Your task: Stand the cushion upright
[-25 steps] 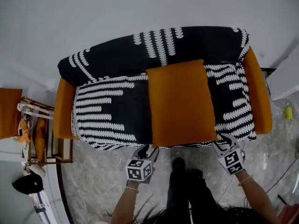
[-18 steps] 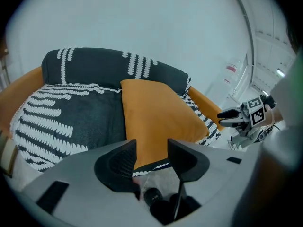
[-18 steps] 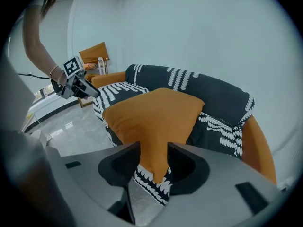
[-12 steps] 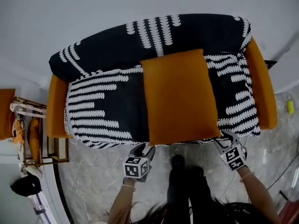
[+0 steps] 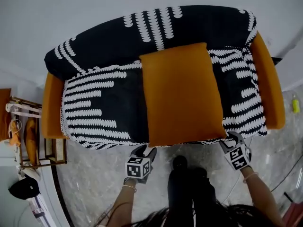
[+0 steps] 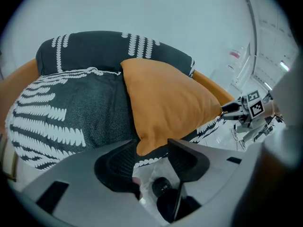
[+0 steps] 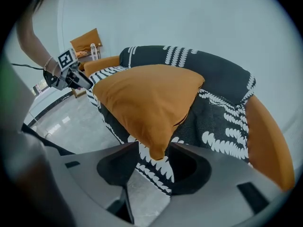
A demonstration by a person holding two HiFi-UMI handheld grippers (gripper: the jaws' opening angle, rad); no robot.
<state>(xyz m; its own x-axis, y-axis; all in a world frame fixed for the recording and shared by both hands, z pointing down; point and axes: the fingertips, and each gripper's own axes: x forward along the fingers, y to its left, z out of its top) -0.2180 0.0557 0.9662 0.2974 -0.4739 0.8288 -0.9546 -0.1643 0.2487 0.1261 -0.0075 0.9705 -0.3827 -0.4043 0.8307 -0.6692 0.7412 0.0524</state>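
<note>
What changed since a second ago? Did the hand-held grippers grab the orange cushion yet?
Very little. The left hand-held gripper and the right hand-held gripper sank slightly in front of the sofa. Neither grips now: each has a front corner of the cushion between open jaws. The cushion stayed lying on the sofa.

So the rig is two chunky matte-grey plastic hand-held tools, the left gripper (image 5: 145, 149) and the right gripper (image 5: 234, 137). Each has broad black textured pads (image 6: 113, 162) lining its jaws and a cube covered in black-and-white square markers (image 5: 137, 168) on its back. The person has bare forearms with a thin bracelet (image 5: 129, 187) on each wrist, black trousers (image 5: 189, 195), black shoes (image 5: 180, 163), and long dark hair (image 5: 156, 219) hanging in at the bottom edge.
</note>
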